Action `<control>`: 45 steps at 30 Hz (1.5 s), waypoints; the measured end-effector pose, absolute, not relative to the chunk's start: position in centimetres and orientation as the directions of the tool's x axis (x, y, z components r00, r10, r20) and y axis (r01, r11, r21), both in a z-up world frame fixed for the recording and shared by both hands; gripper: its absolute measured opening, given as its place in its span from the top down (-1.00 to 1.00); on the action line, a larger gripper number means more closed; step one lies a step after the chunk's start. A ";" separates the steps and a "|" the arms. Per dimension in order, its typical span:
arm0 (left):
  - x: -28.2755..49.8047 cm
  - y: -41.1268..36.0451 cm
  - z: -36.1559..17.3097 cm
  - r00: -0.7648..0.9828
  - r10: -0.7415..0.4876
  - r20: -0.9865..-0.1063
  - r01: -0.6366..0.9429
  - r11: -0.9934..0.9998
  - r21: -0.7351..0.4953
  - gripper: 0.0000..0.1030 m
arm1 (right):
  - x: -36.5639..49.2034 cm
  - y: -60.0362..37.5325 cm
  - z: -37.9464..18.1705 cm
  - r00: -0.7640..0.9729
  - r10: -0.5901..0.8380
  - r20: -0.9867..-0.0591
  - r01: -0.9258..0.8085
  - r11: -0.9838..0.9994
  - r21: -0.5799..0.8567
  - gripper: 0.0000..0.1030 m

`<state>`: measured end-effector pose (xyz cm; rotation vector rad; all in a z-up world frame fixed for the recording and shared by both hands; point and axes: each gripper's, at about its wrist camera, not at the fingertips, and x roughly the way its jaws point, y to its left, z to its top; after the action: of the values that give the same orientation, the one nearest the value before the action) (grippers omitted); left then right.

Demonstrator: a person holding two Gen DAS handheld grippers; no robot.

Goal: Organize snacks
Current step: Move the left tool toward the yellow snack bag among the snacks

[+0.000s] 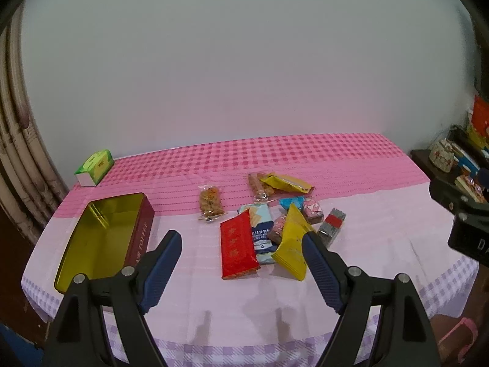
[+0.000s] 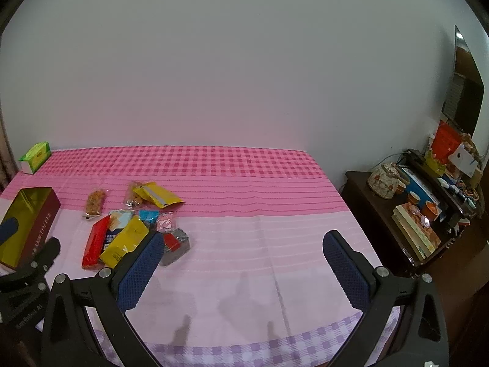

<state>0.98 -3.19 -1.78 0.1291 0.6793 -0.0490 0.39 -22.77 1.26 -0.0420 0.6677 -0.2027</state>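
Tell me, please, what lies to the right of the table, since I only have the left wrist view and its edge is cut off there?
Observer: In the right wrist view a dark side cabinet stands beside the table, with a floral teapot on it.
Operator: Thank you. Is anything else on it?
Observer: Yes, a stack of books lies near its front, with orange cups behind.
Operator: And is the right gripper holding a snack?
Observer: No, the right gripper is open over bare cloth, with the snack pile to its left.
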 end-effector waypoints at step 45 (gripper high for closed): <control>2.1 -4.5 -5.0 0.737 0.032 -0.675 0.115 0.978 0.172 -0.61 | 0.6 -23.2 0.9 0.755 -0.149 -0.639 0.125 0.989 -0.082 -1.00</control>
<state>2.06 -4.48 -5.00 0.2085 0.7421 -0.0456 0.61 -23.20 0.86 -0.0352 0.6999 -0.1497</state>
